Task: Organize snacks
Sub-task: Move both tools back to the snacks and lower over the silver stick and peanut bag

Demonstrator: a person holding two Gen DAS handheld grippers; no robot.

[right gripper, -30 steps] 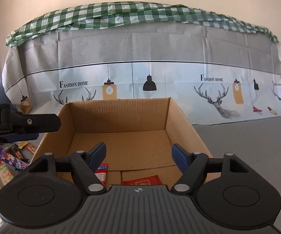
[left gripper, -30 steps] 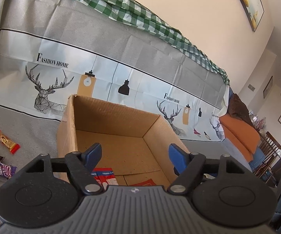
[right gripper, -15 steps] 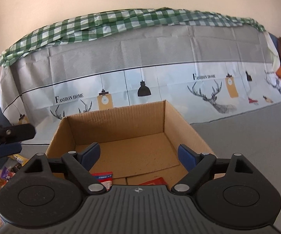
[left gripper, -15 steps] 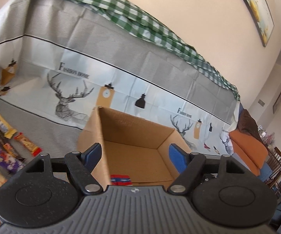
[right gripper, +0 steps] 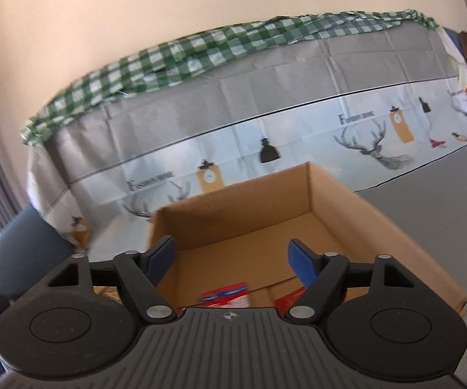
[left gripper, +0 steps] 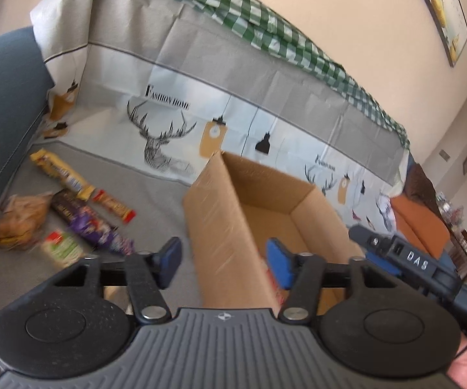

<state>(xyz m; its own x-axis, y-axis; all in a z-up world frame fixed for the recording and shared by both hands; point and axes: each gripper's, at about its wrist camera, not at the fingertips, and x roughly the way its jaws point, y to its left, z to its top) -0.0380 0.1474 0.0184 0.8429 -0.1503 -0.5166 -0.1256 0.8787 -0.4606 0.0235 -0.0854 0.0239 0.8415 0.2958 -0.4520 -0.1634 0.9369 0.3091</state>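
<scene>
Grey cover point(left gripper: 155, 227); left gripper point(left gripper: 223, 261), right gripper point(right gripper: 233, 259) jaws wide, empty.

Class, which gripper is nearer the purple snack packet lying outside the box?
Left. The left gripper hangs open beside the box's left wall, just right of the purple packet. The right gripper, also open, is over the box's inside.

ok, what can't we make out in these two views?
- Box front floor, right wrist: claw body hides it; red packs cut off.
- Snacks left of the box, left wrist: motion blur, labels unreadable.
- Right claw, left wrist: only partly in frame, fingers hidden.
</scene>
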